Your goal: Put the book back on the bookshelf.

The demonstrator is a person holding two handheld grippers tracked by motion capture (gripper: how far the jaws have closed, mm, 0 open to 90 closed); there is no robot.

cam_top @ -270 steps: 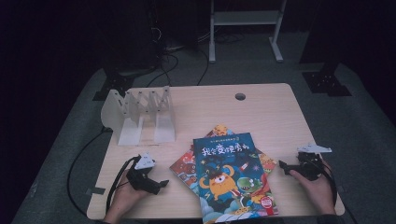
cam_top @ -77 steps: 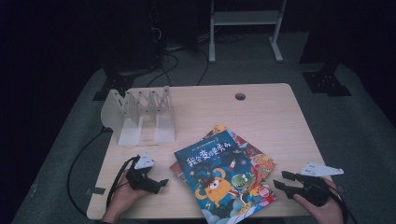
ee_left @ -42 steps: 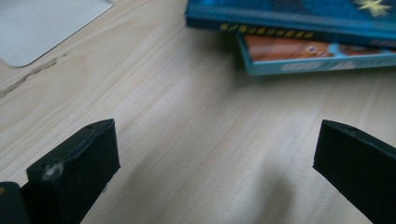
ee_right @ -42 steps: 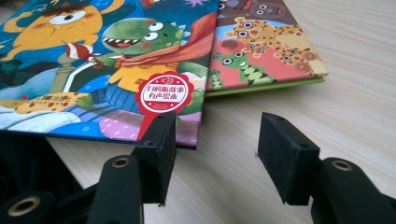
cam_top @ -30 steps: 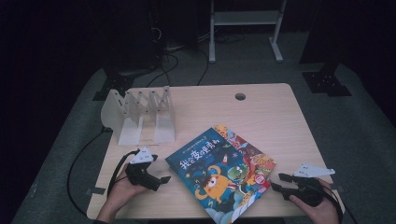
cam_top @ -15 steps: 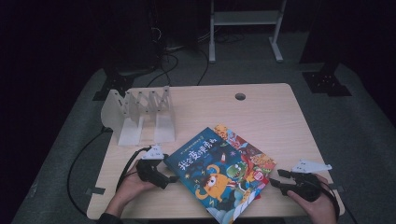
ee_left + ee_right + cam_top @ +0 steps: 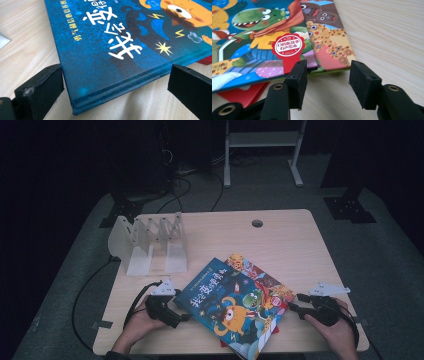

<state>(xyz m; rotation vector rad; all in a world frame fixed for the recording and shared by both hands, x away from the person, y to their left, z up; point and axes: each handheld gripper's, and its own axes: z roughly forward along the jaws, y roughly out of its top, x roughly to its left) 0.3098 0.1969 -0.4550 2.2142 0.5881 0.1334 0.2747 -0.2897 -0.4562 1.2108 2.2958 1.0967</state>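
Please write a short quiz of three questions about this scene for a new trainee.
1. True or false: the left hand-held gripper has its jaws open around a corner of the blue book.
2. Multiple choice: where does the white book rack stand on the table? A) far left B) far right C) near right.
3. Fill in: under the blue book lie more ____.

Key: 1 true. 2 A. 3 books; the right gripper view shows a leopard-pattern cover and a red one beneath it.
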